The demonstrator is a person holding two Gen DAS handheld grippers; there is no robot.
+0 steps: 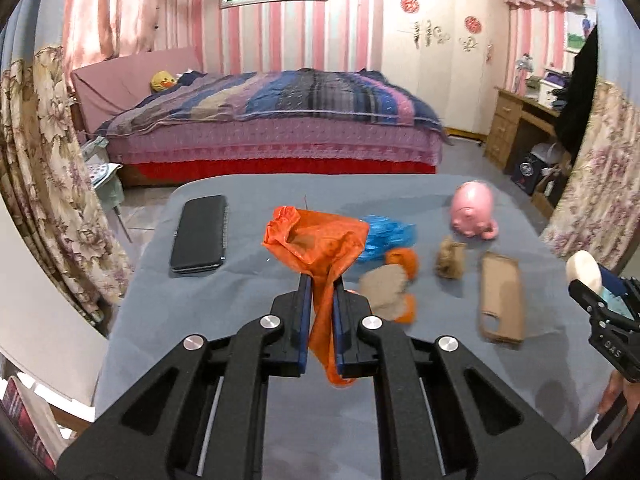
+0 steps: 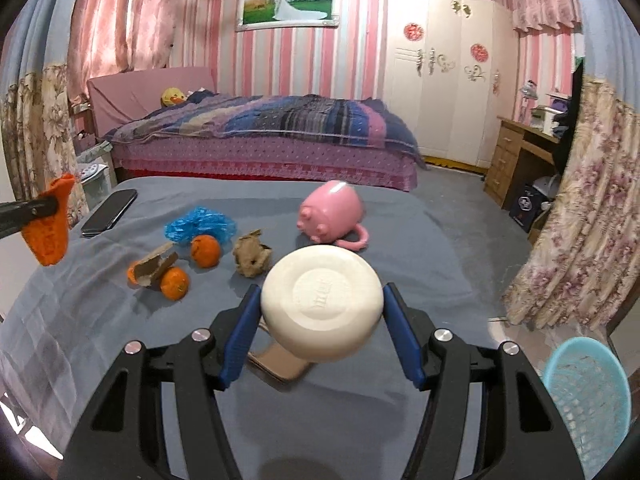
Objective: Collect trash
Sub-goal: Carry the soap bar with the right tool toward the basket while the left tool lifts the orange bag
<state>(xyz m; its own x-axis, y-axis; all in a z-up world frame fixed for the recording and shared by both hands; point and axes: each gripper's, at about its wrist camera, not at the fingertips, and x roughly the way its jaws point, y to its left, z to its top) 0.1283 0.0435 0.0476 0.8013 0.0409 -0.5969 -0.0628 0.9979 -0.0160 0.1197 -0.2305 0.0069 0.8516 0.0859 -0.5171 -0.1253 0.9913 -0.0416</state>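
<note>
My left gripper [image 1: 322,280] is shut on a crumpled orange plastic bag [image 1: 316,240], held up off the grey table [image 1: 240,360]. The same orange bag [image 2: 48,224] hangs at the far left of the right wrist view. My right gripper [image 2: 320,298] is shut on a round white soap bar [image 2: 322,308], clear of the table. On the cloth lie a blue plastic wrapper [image 2: 200,226], torn cardboard [image 2: 156,266], a crumpled brown paper wad [image 2: 252,256] and a flat brown cardboard piece [image 1: 502,296].
Two oranges [image 2: 205,250] sit by the cardboard. A pink pig mug [image 2: 332,214] lies on its side at the back. A black phone [image 1: 199,236] is at the left. A light-blue basket [image 2: 586,396] stands on the floor at the right, past the table edge.
</note>
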